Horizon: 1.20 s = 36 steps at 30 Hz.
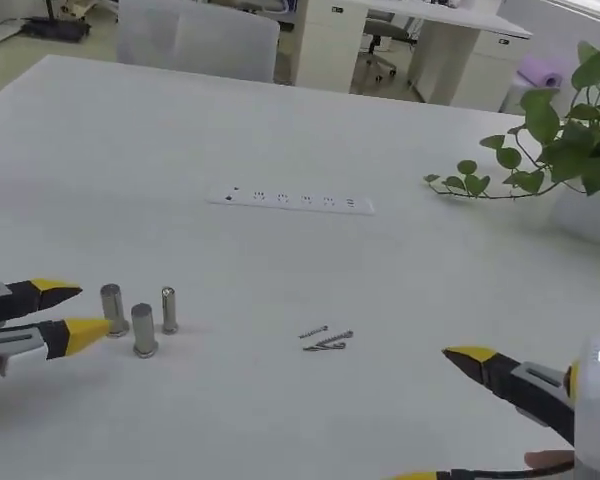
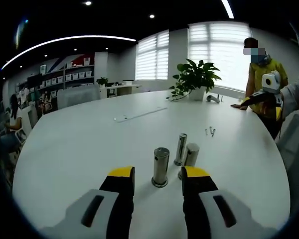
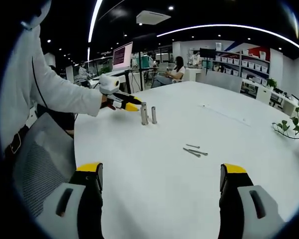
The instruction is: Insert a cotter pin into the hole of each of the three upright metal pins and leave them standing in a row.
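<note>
Three upright metal pins stand close together on the white table: one [image 1: 113,308] at the left, one [image 1: 144,330] nearer me, one [image 1: 169,310] thinner at the right. My left gripper [image 1: 88,312] is open just left of them. In the left gripper view the nearest pin [image 2: 160,167] stands right ahead of the gap between the yellow tips of my left gripper [image 2: 158,174]. Several cotter pins [image 1: 327,340] lie loose mid-table. My right gripper [image 1: 435,415] is wide open at the front right, short of the cotter pins [image 3: 195,150] and holding nothing.
A white power strip [image 1: 290,199] lies across the table's middle. A potted plant [image 1: 570,130] stands at the far right edge. A grey chair [image 1: 195,40] is behind the table. A person in yellow [image 2: 261,69] stands at the table's far side.
</note>
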### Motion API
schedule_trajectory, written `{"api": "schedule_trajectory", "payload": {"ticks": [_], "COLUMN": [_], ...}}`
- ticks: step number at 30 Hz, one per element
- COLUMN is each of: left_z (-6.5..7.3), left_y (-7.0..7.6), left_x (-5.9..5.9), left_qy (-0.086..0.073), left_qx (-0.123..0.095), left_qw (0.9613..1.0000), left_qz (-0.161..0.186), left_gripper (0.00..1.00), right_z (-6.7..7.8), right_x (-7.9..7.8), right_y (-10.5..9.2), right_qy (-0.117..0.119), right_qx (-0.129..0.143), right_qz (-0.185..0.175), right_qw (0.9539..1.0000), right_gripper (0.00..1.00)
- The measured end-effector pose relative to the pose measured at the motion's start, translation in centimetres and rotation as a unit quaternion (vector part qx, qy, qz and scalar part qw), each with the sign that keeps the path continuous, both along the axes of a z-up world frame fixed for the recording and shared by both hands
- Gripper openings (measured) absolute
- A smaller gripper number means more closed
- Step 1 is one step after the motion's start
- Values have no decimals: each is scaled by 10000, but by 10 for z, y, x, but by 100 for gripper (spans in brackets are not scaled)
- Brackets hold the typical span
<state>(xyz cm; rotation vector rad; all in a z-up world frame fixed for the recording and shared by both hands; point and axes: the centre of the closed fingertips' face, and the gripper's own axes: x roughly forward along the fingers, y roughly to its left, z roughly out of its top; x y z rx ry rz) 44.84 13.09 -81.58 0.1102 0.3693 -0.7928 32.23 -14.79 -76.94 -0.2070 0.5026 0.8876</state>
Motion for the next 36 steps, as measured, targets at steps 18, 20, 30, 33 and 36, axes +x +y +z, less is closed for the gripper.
{"api": "schedule_trajectory", "payload": {"ticks": [18, 20, 30, 33, 36], "left_z": [-20, -21, -25, -25, -26], "left_y": [-15, -17, -20, -20, -20], "left_x": [13, 13, 12, 13, 12], "left_qy": [71, 71, 112, 140, 139], "left_qx": [123, 123, 242, 231, 281], "left_qw": [9990, 9988, 9983, 9983, 9978], "left_qz": [-428, -471, -509, -517, -577], "left_gripper": [25, 23, 12, 11, 11], "right_z": [-5, -5, -7, -8, -8], "right_x": [3, 2, 2, 2, 2], "right_y": [3, 2, 3, 3, 3], "right_qy": [89, 97, 110, 108, 108], "right_qx": [-67, -77, -91, -108, -97], "right_qz": [15, 15, 35, 36, 39], "right_qw": [9999, 9999, 9999, 9999, 9999], "right_gripper": [100, 100, 100, 100, 100]}}
